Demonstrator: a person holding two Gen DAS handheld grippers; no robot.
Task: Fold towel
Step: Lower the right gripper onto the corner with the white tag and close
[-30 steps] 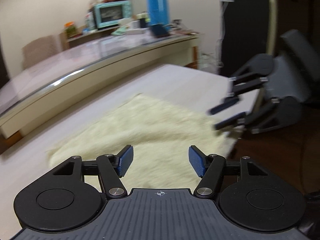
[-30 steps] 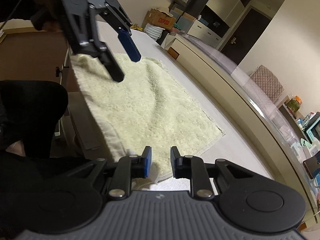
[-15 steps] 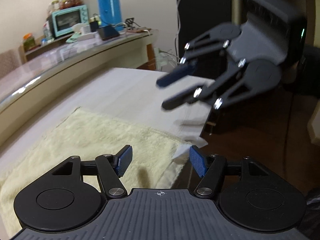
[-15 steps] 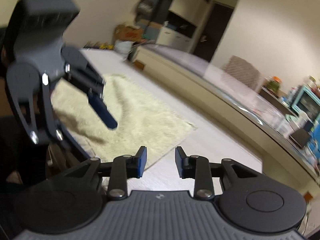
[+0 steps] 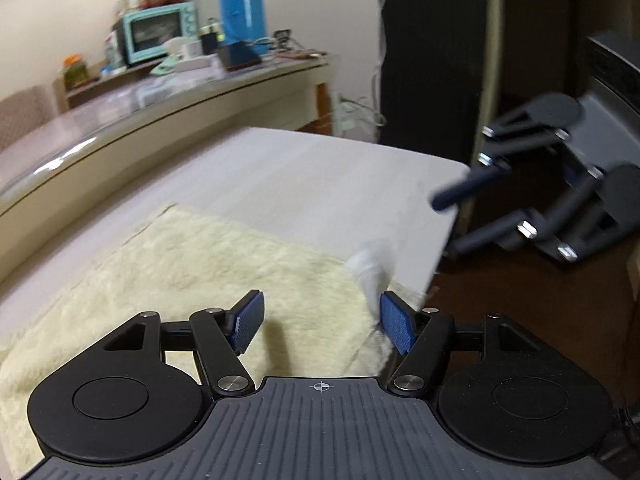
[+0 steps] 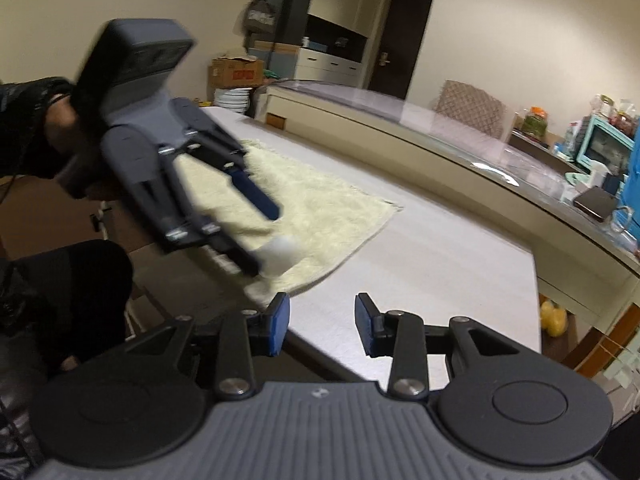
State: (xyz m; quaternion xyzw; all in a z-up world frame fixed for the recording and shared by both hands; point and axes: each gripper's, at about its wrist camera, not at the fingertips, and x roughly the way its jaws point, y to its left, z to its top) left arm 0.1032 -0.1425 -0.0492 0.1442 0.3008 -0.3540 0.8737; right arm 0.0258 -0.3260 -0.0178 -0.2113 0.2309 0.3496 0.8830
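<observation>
A cream fluffy towel lies flat on the white table. A white label sticks up at its near right corner. My left gripper hovers open just over that corner, with towel below its jaws and nothing pinched. From the right wrist view, the left gripper reaches over the towel beside the label. My right gripper stands open and empty over the bare table at its near edge. In the left wrist view the right gripper hangs past the table's right edge.
A long glass-topped counter runs behind the table, with a teal oven and a blue flask on it. A black cabinet stands at the right. The person's dark-clothed legs are near the table's front edge.
The left gripper slid from the towel's middle to its near right corner. The right gripper left the towel's edge, rolled, opened wider and moved right over bare table.
</observation>
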